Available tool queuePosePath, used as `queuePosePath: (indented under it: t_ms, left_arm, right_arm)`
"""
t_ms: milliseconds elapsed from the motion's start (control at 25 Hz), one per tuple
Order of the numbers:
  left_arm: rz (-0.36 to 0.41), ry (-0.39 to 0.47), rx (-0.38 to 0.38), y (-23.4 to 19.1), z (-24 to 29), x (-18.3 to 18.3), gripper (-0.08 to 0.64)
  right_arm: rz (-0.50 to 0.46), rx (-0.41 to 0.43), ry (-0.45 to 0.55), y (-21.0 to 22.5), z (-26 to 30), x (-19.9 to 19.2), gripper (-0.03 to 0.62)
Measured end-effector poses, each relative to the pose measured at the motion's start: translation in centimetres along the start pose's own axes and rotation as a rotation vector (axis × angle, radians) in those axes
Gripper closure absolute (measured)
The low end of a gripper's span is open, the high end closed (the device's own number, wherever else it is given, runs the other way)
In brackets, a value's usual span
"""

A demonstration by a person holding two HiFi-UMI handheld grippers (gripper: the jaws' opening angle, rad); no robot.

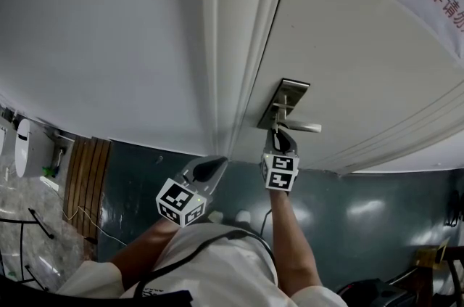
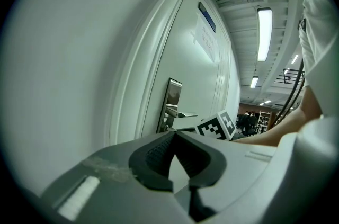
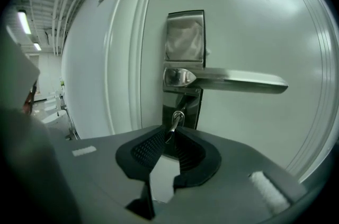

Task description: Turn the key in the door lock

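Currently R claw [image 3: 169, 133] clamps key [image 3: 177, 119] in lock [image 3: 192, 109], 6 o'clock of door handle [image 3: 233, 80]; L claw [image 2: 173, 134] closed, nothing held.

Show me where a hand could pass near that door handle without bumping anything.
Free: the bare door above the lever, right of the lock plate. Crowded: under the lever, where the right claw grips the key.

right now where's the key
In the right gripper view the key sits at centre, in the lock plate just below the lever handle, its head pinched by the right gripper.
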State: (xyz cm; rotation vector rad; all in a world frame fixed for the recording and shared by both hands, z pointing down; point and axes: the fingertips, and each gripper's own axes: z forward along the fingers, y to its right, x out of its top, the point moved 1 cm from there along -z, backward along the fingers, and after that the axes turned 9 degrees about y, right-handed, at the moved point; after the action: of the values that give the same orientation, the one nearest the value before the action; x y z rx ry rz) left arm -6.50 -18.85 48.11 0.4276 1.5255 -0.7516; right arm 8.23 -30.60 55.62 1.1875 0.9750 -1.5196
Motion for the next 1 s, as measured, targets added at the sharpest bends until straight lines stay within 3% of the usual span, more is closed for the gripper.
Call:
queuePosePath:
  t_ms: [1000]
  left_arm:
    - [0.016,-0.02,-0.043,1.1,2.1,-0.1,0.554]
  right_arm:
    - [-0.312,-0.016,-0.04,-0.5,0.1,-0.1,0.531]
